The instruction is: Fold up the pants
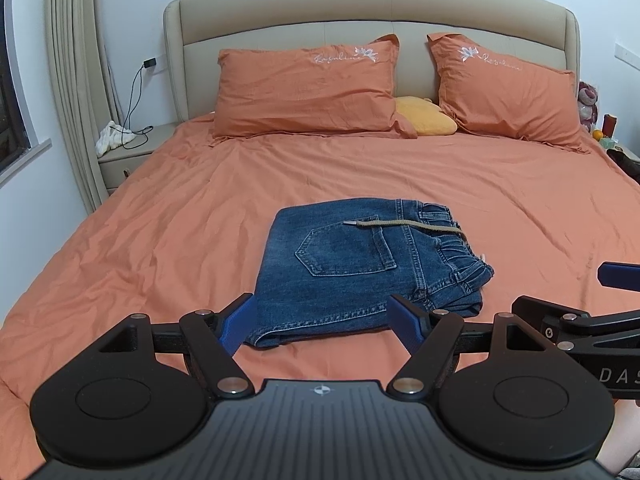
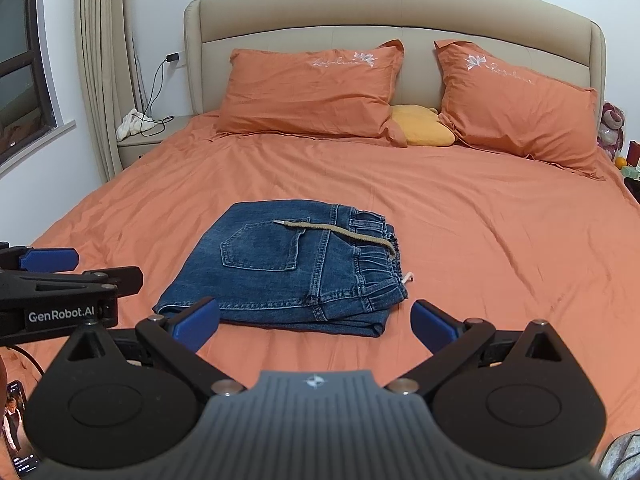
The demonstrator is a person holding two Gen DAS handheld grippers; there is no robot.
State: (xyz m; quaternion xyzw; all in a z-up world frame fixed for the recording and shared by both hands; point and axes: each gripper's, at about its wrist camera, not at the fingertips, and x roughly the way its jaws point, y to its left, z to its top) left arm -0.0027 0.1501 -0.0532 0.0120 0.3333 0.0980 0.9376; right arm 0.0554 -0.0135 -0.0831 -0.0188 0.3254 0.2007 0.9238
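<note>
Blue denim pants (image 1: pixel 360 264) lie folded into a compact rectangle on the orange bed, back pocket up, elastic waistband to the right. A beige drawstring (image 1: pixel 404 225) rests across the top. My left gripper (image 1: pixel 324 320) hovers open just short of the pants' near edge, nothing between its blue pads. From the right wrist view the same pants (image 2: pixel 288 268) sit ahead and slightly left, drawstring (image 2: pixel 340 232) on top. My right gripper (image 2: pixel 316 320) is open and empty, in front of the near edge. Each gripper shows at the other view's side.
The bed sheet (image 1: pixel 160 220) is orange with two orange pillows (image 1: pixel 308 88) and a yellow cushion (image 1: pixel 424 116) by the beige headboard. A nightstand (image 1: pixel 132 148) with a white cloth and cable stands left. A phone (image 2: pixel 16 428) shows at lower left.
</note>
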